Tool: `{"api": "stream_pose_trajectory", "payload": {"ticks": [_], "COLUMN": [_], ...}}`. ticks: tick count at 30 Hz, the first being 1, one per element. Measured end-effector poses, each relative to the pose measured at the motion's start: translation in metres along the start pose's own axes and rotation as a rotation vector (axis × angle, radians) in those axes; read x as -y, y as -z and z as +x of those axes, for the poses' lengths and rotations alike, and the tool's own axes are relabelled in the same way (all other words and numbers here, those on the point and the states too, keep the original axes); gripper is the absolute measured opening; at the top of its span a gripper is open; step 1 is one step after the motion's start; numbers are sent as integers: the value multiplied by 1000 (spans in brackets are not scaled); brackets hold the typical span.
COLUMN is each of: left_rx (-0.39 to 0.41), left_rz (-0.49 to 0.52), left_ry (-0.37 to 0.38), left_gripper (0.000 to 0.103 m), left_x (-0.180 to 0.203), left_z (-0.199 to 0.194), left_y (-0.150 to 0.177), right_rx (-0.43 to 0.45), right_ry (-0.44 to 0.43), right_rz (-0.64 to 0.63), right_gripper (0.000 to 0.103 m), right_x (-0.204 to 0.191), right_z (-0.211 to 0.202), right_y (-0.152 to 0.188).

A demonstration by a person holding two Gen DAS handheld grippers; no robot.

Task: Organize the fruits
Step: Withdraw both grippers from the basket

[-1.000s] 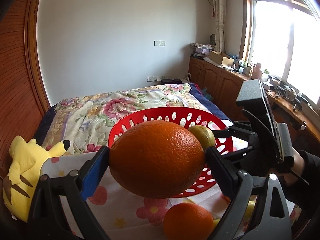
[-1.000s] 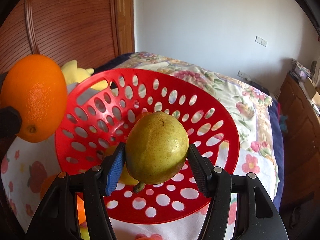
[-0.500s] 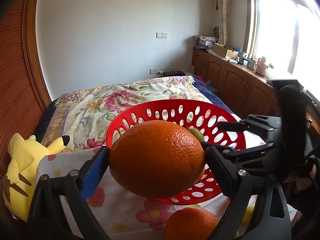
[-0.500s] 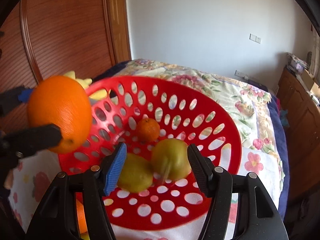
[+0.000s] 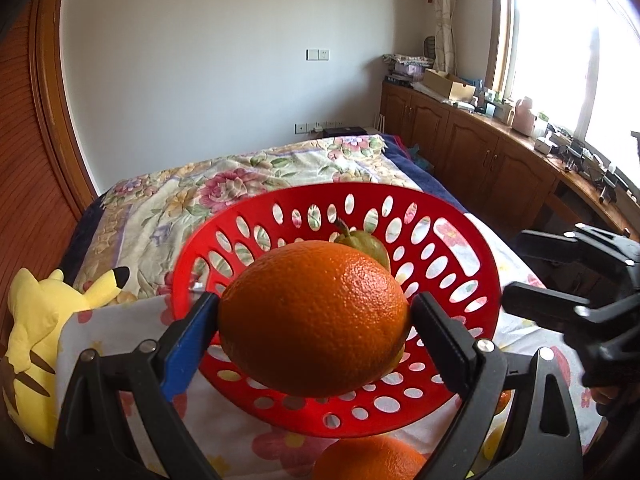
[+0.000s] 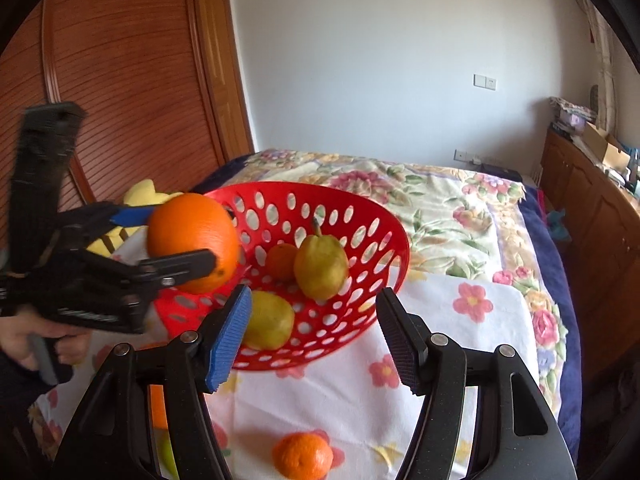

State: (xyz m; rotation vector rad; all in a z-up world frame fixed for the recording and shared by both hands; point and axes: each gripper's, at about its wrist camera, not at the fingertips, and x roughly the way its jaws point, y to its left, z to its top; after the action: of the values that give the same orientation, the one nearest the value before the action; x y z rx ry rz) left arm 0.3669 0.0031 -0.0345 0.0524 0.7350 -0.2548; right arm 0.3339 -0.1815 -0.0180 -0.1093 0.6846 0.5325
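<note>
I hold the big orange (image 5: pixel 314 322) clamped between the pads of my left gripper (image 5: pixel 316 334), long axis lying crosswise from pad to pad. The red basket (image 5: pixel 476 280) lies dead ahead at twelve o'clock and slightly below; from the right wrist view the orange sits at the basket's rim at about nine o'clock, not yet over the bowl's middle. The left gripper is plainly the nearer one for this drop, in my judgement a short push forward before release.

My right gripper (image 6: pixel 314 334) stands with its jaws apart and nothing between them, hanging just short of the basket's near rim at six o'clock.

Inside the basket: a pear (image 6: pixel 320 266) upright with stem up, a yellow fruit (image 6: pixel 268 320) at seven o'clock and a small orange (image 6: pixel 282 260) behind. A tangerine (image 6: pixel 302 456) lies loose on the flowered cloth (image 6: pixel 460 344) near me, and another orange (image 5: pixel 368 460) shows below the left gripper.

The cloth covers a bed with a floral quilt (image 6: pixel 440 200); a yellow plush toy (image 5: pixel 36 328) lies at nine o'clock by the wooden wall panel (image 6: pixel 128 80)
</note>
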Motion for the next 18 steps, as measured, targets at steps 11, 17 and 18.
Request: {"api": "stream_pose_trajectory", "payload": {"ticks": [11,17,18], "left_rx": [-59,-3,0], "left_rz": [4,31,32], "left_ry": [-69,-95,-92], "left_gripper": [94,91,91], "left_x": [7,12,12], "left_z": [17,1,-1], "left_y": [5,-6,-6], "right_rx": [8,2,2], "right_ry": [-30,-36,-37], "right_rz": [3,21,26], "right_gripper": [67,67,67], "right_x": [-2,-1,1], "right_z": [-10,-16,-17], "right_y": [15,25,26]}}
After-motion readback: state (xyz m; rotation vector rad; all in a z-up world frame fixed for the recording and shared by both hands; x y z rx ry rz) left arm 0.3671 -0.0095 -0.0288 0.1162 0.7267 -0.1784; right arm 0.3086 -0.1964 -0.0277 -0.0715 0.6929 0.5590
